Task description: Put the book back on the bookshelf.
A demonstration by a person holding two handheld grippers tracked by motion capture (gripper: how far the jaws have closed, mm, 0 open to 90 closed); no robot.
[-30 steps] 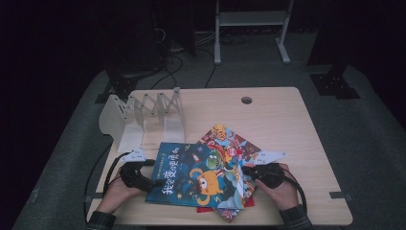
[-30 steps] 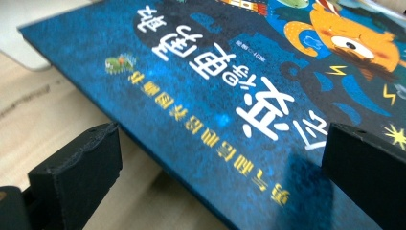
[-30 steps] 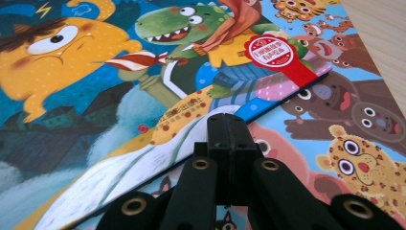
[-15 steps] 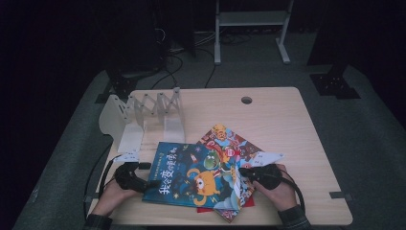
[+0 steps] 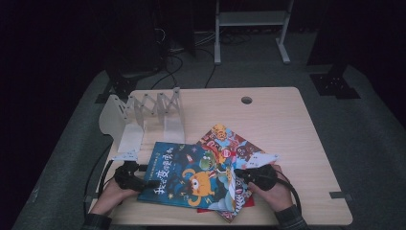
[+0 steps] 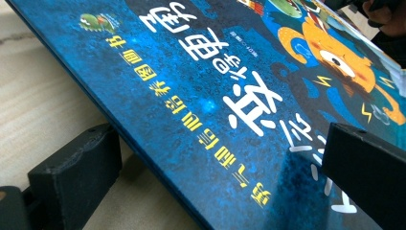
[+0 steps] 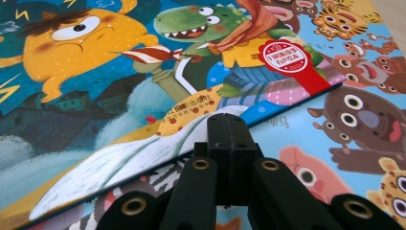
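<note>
High view first: a blue picture book (image 5: 184, 175) is seen lying on top of a fanned stack of other picture books near the front edge of the wooden table (image 5: 287, 120), flanked by the two hand-held grippers. The left gripper (image 5: 139, 173) is placed at the book's left edge, and in the left gripper view its two black jaws are set wide apart, one under the raised cover edge against the tabletop and one above the cover, so that the book (image 6: 230, 96) runs between them without being pressed; this reads as a pinch being lined up on a corner that has been tilted clear of the table. The right gripper (image 5: 239, 173) is at the opposite edge, and in the right gripper view its jaws are seen closed flat together with nothing between them, the tips (image 7: 229, 125) resting just at the lower edge of the blue book (image 7: 143, 72), above the animal-patterned book (image 7: 364, 120) that lies beneath. That closed tip is judged to serve as a stop or a wedge, steadying the book for the other side. Beyond the left gripper, a white folding book rack (image 5: 143, 115) stands empty, probably the destination.
</note>
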